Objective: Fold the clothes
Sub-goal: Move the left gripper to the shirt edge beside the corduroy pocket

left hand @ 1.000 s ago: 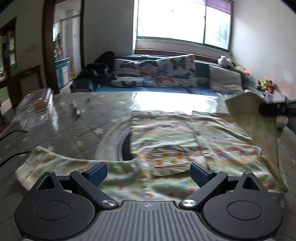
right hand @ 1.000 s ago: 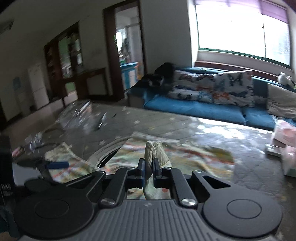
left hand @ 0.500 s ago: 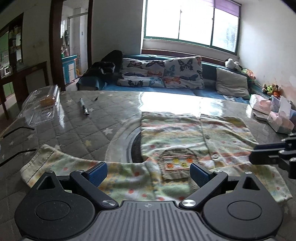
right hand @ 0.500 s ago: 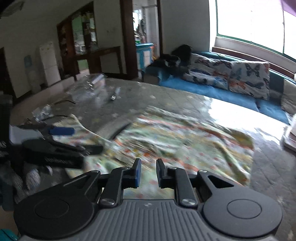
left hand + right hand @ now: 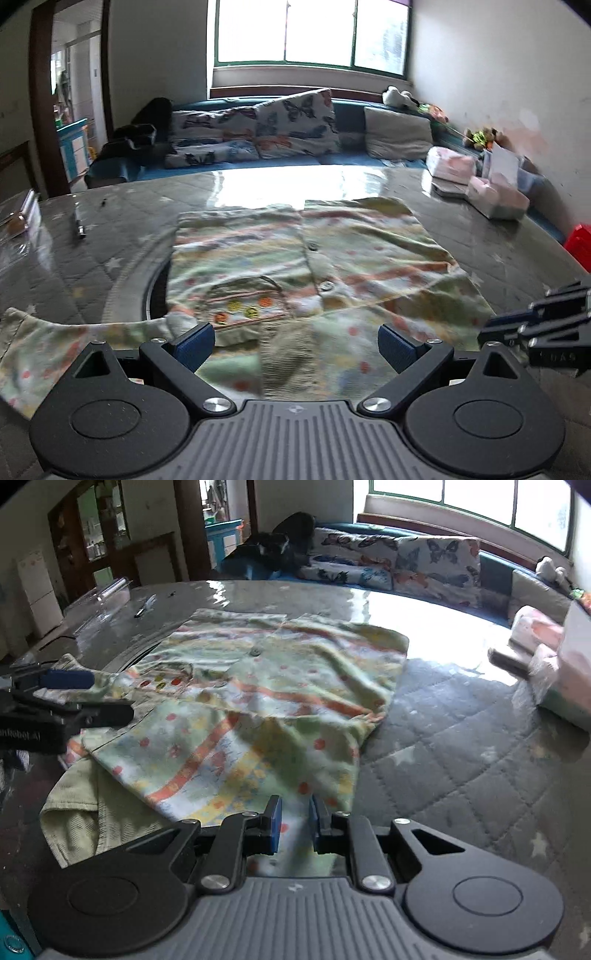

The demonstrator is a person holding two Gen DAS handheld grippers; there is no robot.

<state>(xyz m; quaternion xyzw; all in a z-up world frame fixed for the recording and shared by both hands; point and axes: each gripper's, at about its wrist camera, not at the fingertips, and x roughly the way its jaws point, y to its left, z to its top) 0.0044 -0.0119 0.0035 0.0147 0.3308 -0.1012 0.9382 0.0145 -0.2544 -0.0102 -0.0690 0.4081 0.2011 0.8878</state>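
Observation:
A child's button shirt with orange stripes, dots and a chest pocket lies face up on the grey quilted table. Its right sleeve is folded inward over the front. The other sleeve is spread out to the left. My left gripper hovers wide open over the collar end, with nothing between its fingers. My right gripper stands over the folded sleeve's edge, its jaws a narrow gap apart with cloth showing beneath them. Each gripper shows in the other's view: right gripper, left gripper.
A pen and a clear plastic box lie at the table's far left. Tissue packs sit at the far right. A red stool stands beyond the right edge. A blue sofa runs along the back.
My right gripper carried the sleeve across the shirt, opened, and let it drop. The sleeve now lies folded on the front. My left gripper stayed open and shifted slightly right.

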